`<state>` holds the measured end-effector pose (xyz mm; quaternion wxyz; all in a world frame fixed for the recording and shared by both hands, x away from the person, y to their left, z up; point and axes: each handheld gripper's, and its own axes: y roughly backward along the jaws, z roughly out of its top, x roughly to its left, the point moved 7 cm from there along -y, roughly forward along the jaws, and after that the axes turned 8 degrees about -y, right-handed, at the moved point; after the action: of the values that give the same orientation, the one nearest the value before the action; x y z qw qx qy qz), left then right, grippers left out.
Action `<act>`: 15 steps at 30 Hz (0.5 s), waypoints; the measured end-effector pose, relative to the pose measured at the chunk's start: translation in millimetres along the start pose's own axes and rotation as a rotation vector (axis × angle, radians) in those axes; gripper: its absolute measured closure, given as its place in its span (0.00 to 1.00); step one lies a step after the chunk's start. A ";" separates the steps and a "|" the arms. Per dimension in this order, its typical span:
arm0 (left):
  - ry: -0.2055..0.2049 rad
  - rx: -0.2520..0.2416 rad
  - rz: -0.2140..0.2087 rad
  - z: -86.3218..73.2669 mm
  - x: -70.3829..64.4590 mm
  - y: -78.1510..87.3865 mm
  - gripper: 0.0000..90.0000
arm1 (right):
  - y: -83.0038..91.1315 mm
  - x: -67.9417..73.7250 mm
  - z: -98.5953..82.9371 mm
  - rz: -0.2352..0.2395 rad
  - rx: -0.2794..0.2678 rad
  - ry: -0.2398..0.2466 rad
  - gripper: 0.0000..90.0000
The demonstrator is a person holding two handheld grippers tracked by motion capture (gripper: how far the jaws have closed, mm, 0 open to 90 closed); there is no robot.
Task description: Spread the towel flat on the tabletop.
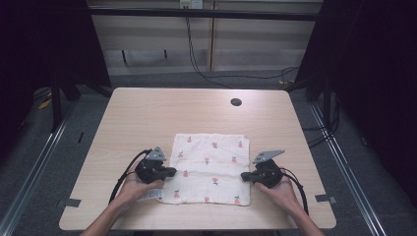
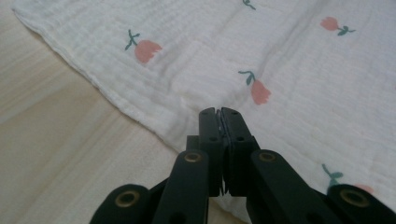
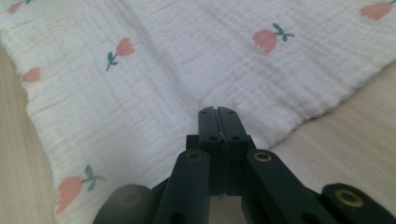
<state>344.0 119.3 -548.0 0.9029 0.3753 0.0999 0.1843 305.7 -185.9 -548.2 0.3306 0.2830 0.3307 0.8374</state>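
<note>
High view: cloth flat between left hand-held gripper, right hand-held gripper.

The light wooden table fills the middle of the frame, its top bare toward the upper edge; a round dark cable hole sits in its upper right part; a small grey tape tab marks the lower left edge and another grey tape tab the lower right edge; a black cable hangs down the pale panelled wall at the top centre and runs right across the grey floor; a metal rail slants along the left of the frame; dark curtains close off the upper right.
</note>
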 end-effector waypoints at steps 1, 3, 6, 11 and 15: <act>-0.002 0.010 -0.014 -1.1 -4.6 1.8 0.99 | 2.2 2.9 -3.4 -0.005 -0.001 -0.009 1.00; -0.008 0.015 -0.032 -2.7 -11.6 3.7 0.99 | 4.0 6.0 -7.8 0.015 -0.010 -0.017 0.99; -0.015 0.029 -0.032 -5.4 -17.3 6.8 0.99 | 6.4 7.9 -10.3 0.011 -0.002 -0.010 0.99; -0.014 0.026 -0.055 -9.0 -22.8 13.9 0.90 | 10.0 15.1 -14.9 0.030 0.001 -0.004 0.93; 0.000 -0.016 -0.063 -2.8 -17.9 17.3 0.80 | 18.8 11.8 -2.6 0.047 -0.077 -0.035 0.87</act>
<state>322.3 125.0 -536.8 0.9112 0.3648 0.1100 0.1566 289.7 -188.6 -532.8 0.3270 0.2922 0.2856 0.8521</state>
